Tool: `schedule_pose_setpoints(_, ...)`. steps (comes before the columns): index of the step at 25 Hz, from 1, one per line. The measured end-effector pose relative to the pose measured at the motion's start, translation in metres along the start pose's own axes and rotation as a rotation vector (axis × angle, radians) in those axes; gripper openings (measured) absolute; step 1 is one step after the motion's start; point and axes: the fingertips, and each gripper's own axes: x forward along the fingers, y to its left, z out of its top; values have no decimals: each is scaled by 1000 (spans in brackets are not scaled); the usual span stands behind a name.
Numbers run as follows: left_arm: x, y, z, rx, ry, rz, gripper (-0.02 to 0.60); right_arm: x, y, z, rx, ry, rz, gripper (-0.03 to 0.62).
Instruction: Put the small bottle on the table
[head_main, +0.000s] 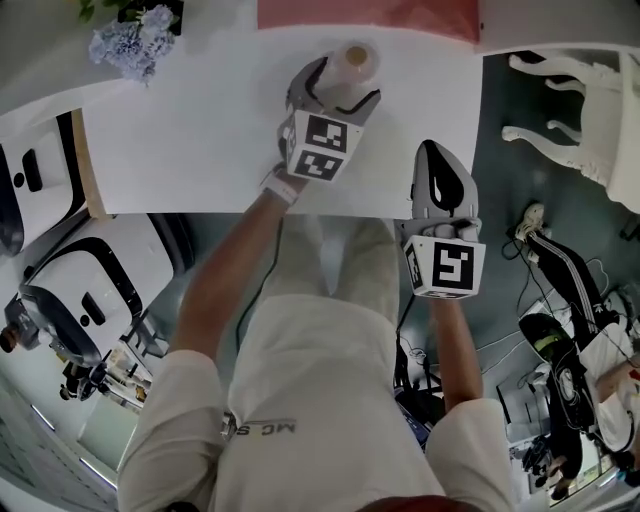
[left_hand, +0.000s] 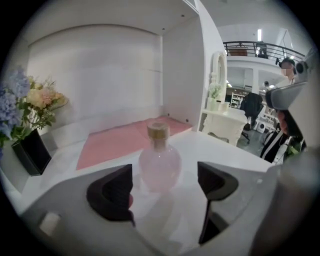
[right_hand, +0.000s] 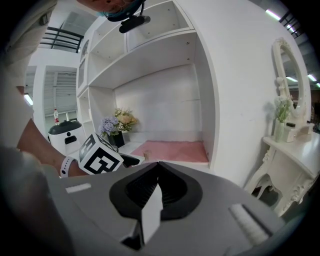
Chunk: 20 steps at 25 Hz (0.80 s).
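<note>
The small bottle (head_main: 355, 62), round, pale pink with a tan cap, stands upright on the white table (head_main: 200, 140). In the left gripper view the bottle (left_hand: 159, 162) stands just beyond the fingertips, centred between them, and neither dark pad (left_hand: 112, 192) touches it. My left gripper (head_main: 338, 88) is open, low over the table right behind the bottle. My right gripper (head_main: 441, 158) hovers at the table's near edge, to the right of the left one. In the right gripper view its jaws (right_hand: 156, 172) meet with nothing between them.
A black vase of flowers (head_main: 130, 40) stands at the table's far left, and a pink mat (left_hand: 125, 140) lies behind the bottle against the shelf wall. A white chair (head_main: 590, 110) stands on the floor to the right. White machines (head_main: 60, 300) crowd the left.
</note>
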Motion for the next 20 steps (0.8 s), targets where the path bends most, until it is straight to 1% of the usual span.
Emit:
schedule_pose_setpoints(2, -11, -4, 2, -9, -6, -6, 385, -5, 3, 3, -12, 1, 3, -12)
schedule_pose_setpoints(5, -30, -7, 10, -38, -39, -7, 316, -11, 7, 8, -33, 0, 6, -12)
schedule_pose_setpoints(9, -60, -9, 27, -56, -87, 20, 184, -22, 7, 21, -55, -8, 4, -12)
schedule_pose_setpoints(13, -91, -12, 42, -64, -103, 34, 92, -35, 12, 39, -82, -22, -1, -12)
schedule_pose_setpoints(18, -134, -17, 68, -66, -148, 59, 2, -56, 14, 66, -105, -31, -1, -12)
schedule_pose_setpoints(20, -148, -15, 78, -68, -159, 63, 2, -61, 15, 77, -125, -33, -1, -12)
